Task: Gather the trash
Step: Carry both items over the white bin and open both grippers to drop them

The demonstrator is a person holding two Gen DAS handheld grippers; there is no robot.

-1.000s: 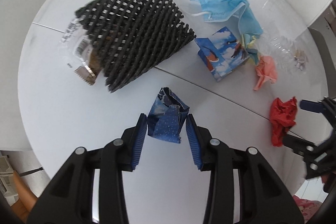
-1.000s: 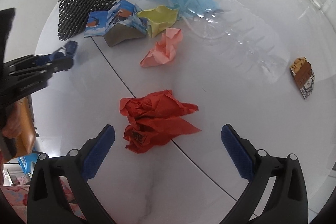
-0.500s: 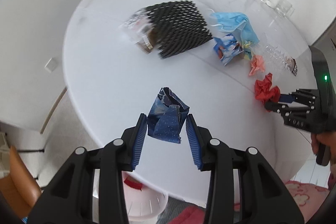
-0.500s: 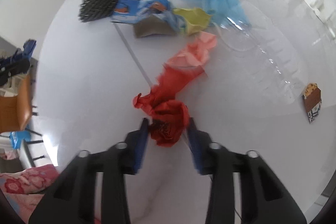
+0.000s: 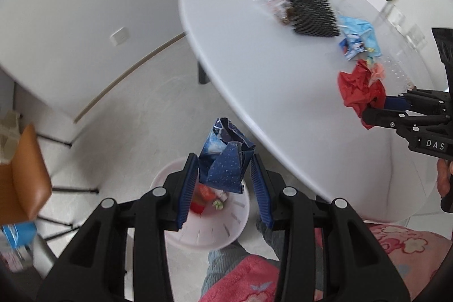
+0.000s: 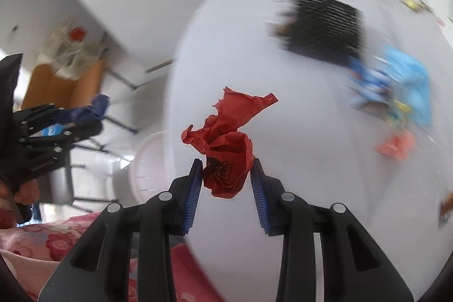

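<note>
My left gripper (image 5: 223, 164) is shut on a crumpled dark blue starry wrapper (image 5: 225, 160) and hangs off the table's edge, right above a white waste bin (image 5: 226, 228) on the floor. The bin holds some red and white scraps. My right gripper (image 6: 226, 169) is shut on a crumpled red paper (image 6: 226, 140), lifted over the white round table (image 6: 311, 132) near its left edge. In the left wrist view the right gripper (image 5: 379, 104) shows at the right with the red paper (image 5: 358, 88). The left gripper (image 6: 96, 106) is at the left of the right wrist view.
On the table lie a black mesh sheet (image 5: 314, 14), a blue face mask (image 5: 363, 31), a printed blue carton (image 5: 352, 45), a pink paper scrap (image 6: 397, 146) and a clear plastic bottle (image 5: 396, 67). An orange chair (image 5: 19, 177) stands left of the bin.
The right gripper closed on the red paper and lifted it leftward. The left gripper carried the blue wrapper off the table to above the bin.
</note>
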